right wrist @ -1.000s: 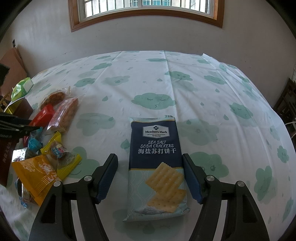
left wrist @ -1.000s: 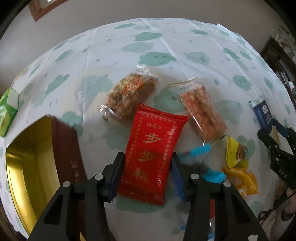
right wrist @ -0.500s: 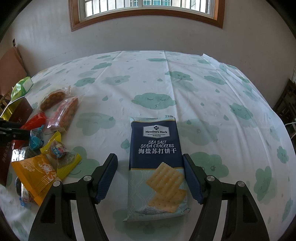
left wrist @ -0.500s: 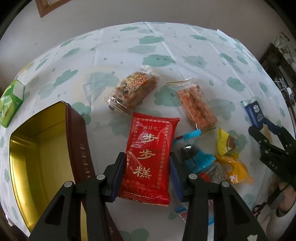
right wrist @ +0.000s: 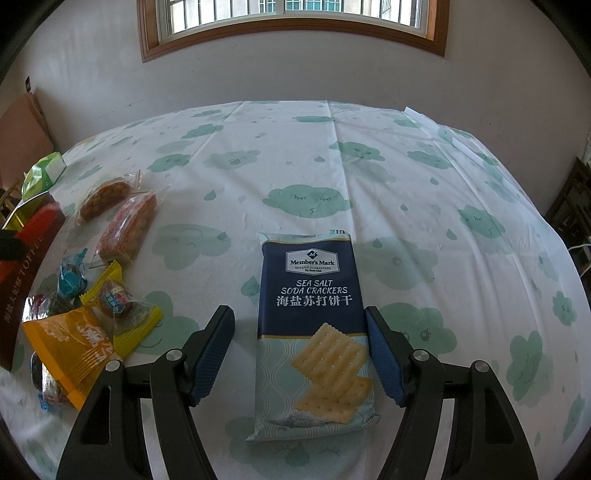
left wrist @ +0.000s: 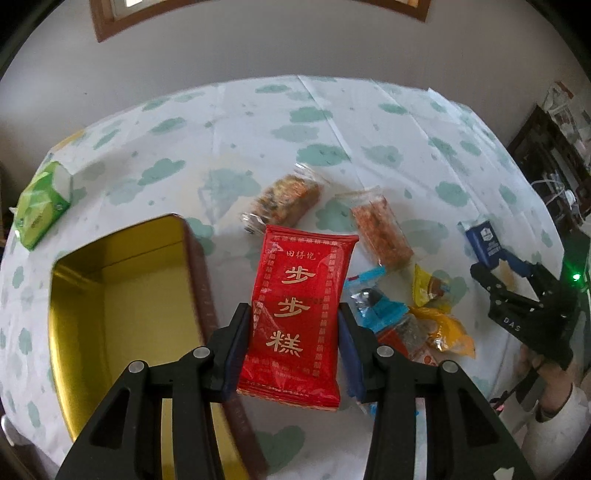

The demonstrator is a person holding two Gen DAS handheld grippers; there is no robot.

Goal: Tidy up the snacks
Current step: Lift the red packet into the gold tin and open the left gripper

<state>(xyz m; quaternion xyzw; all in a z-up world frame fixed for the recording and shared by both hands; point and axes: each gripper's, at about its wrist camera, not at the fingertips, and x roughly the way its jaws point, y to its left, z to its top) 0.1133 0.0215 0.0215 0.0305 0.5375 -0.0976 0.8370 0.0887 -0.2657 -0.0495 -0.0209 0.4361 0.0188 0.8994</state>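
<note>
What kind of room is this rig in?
Most likely a home dining or living room: a table under a cloud-print tablecloth, a wood-framed window in a plain wall, and loose snacks beside a gold-lined tin.

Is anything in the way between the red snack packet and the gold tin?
Nothing visible. The left claw holds the red packet just beside the open tin, whose gold inside looks bare.

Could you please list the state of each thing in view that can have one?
Left gripper: jaws shut on the red packet.
Red packet: held, lifted off the table.
Right gripper: jaws open, straddling the cracker pack.
Cracker pack: flat on the table, sealed.
Tin: open, empty.
</note>
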